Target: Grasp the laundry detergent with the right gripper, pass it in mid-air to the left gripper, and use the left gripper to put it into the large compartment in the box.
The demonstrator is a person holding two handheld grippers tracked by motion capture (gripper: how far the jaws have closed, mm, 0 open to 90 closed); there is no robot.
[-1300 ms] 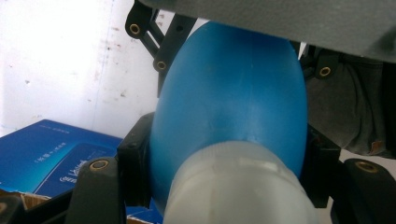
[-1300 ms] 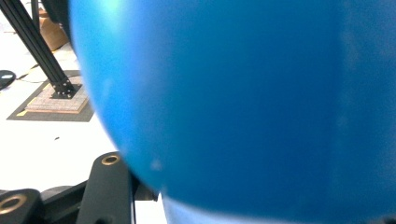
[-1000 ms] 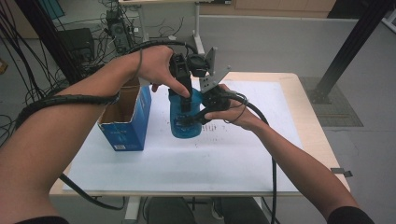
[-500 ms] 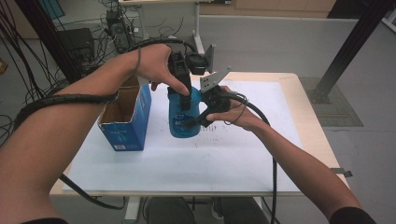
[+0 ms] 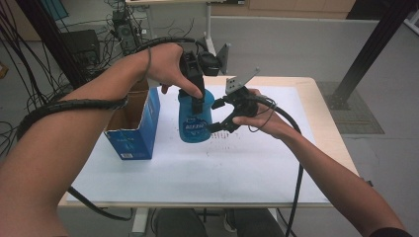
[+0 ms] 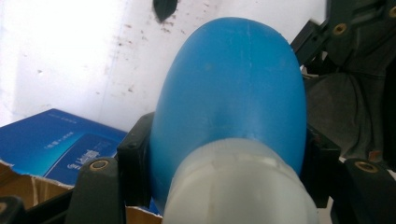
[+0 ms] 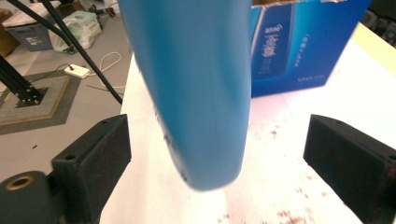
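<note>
A: Your left gripper (image 5: 196, 101) is clamped on the neck of the blue bottle (image 5: 194, 118), holding it at the centre of the high view, above the white table (image 5: 257, 163); that one grip carries it all.

B: And your right gripper (image 5: 223, 116) has just been opening; its jaws stand wide, the bottle between them but untouched.

A: So if the neck slips, the bottle drops; it may swing into the blue box (image 5: 133, 131) at centre left.

B: Possibly; how firmly the neck is seated is hard to judge from that close view; don't pull the right away fast.
</note>
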